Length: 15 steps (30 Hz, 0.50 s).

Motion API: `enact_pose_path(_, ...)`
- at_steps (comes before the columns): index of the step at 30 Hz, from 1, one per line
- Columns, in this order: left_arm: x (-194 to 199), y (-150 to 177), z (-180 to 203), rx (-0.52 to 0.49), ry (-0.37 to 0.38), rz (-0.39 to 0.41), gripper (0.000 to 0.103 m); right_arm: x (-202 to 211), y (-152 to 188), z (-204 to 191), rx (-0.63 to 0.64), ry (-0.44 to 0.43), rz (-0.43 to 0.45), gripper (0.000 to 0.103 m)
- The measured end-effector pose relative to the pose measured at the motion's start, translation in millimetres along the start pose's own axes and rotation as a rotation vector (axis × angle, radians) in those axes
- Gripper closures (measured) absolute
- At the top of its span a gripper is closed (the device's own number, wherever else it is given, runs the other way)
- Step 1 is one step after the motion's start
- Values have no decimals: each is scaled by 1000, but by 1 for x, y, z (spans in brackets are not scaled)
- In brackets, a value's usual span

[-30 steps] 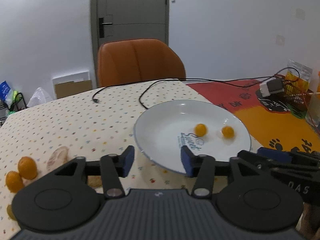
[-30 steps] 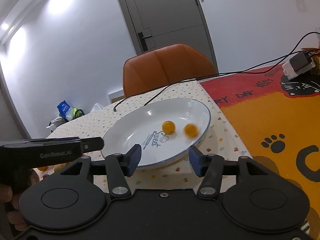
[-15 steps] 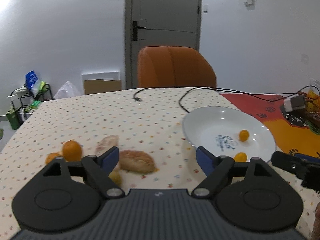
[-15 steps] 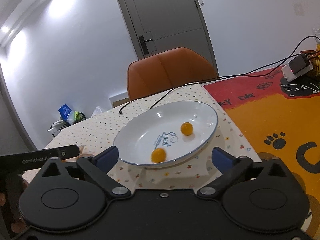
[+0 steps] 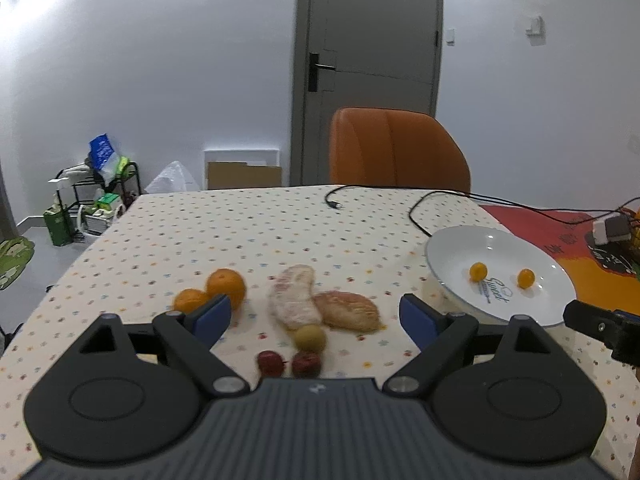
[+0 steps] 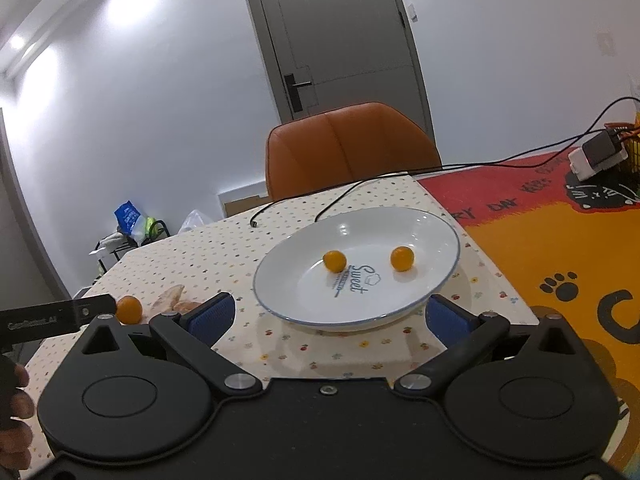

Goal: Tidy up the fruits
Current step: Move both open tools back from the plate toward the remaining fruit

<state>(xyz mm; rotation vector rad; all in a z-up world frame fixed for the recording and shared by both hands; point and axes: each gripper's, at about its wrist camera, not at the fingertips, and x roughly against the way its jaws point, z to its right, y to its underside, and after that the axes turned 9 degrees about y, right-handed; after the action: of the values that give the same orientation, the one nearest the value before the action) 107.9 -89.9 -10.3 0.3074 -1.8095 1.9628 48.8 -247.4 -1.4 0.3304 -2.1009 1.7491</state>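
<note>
left claw swung from plate to loose fruit, both claws opened

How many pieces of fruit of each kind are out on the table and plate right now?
Small orange fruits on the plate: 2
Oranges: 2
Peeled pale segments: 2
Small yellow fruit: 1
Small red fruits: 2
Total: 9

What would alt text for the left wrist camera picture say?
An open left gripper hangs empty over loose fruit on a dotted tablecloth: two oranges, two peeled pomelo pieces, a small yellow fruit and two small red fruits. To the right, a white plate holds two small orange fruits.
</note>
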Motion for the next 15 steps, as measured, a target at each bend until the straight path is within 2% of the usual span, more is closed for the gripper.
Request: enact_pose_path(15,26,19,-36,48,-46,10,13,6,3,-34,59,-72,-2,0)
